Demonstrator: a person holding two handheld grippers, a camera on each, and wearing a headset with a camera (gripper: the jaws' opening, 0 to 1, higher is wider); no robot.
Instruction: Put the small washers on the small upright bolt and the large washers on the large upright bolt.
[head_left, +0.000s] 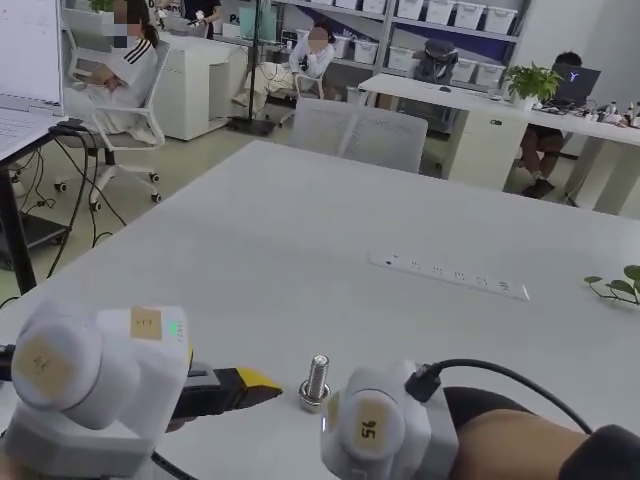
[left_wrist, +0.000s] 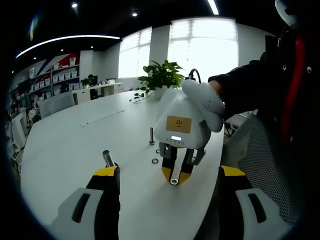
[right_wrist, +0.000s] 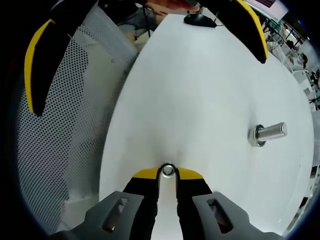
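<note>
The large upright bolt (head_left: 316, 379) stands on the white table (head_left: 300, 230), between my two grippers. In the left gripper view it (left_wrist: 107, 157) rises just beyond my left jaw, with the small bolt (left_wrist: 151, 135) farther off and two loose washers (left_wrist: 155, 161) on the table near it. My left gripper (left_wrist: 169, 173) is open wide with nothing in it; one yellow jaw tip shows in the head view (head_left: 245, 384). My right gripper (right_wrist: 168, 173) is shut on a washer (right_wrist: 168, 170) low over the table near its front edge, facing the left gripper (right_wrist: 145, 35).
A white power strip (head_left: 448, 275) lies mid-table and a plant sprig (head_left: 618, 285) sits at the right edge. A mesh chair (right_wrist: 75, 125) stands just off the table's near edge. Office chairs (head_left: 360, 130) and seated people are beyond the far side.
</note>
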